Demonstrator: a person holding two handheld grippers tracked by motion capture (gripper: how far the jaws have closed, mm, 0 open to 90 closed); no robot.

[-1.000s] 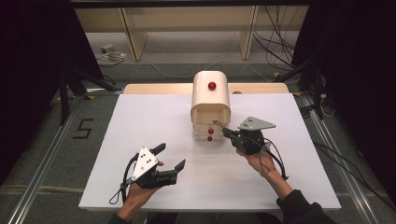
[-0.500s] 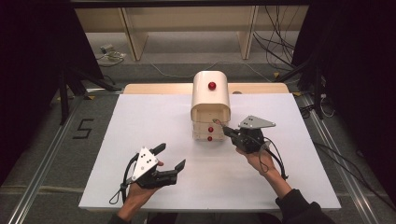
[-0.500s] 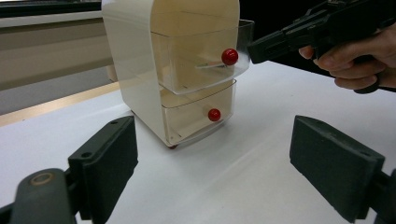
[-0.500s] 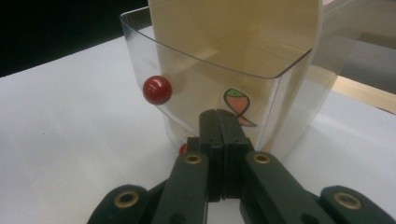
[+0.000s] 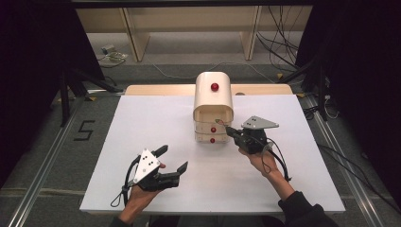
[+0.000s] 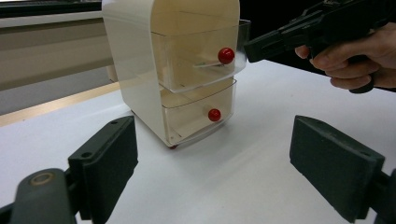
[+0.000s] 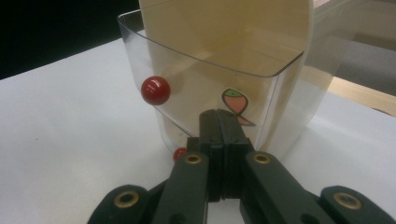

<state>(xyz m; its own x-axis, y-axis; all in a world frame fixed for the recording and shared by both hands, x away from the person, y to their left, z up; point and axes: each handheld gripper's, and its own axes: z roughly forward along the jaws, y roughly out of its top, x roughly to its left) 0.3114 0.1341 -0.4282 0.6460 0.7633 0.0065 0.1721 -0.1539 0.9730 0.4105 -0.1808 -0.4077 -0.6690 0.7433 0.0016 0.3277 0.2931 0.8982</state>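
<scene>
- My right gripper comes in from the counter's right half, forearm angled up from the near edge. The hand is wrapped around the body and the tips point left, towards the drawer unit.
- Its jaws are pressed together with nothing between them. In the right gripper view the tips sit at the clear front wall of the pulled-out drawer, below its rim and to the right of its red knob. I can't tell whether they touch it.
- That drawer is the upper of the two I can see, slid partway out towards the near edge. Its long axis runs from the far edge to the near edge.
- The unit stands upright at the middle of the far edge of the counter, its front facing me.
- A small carrot sticker shows through the drawer wall, just above the tips.
- My left gripper rests low near the near-left corner, palm under it, jaws spread wide and holding nothing, well apart from the unit.
</scene>
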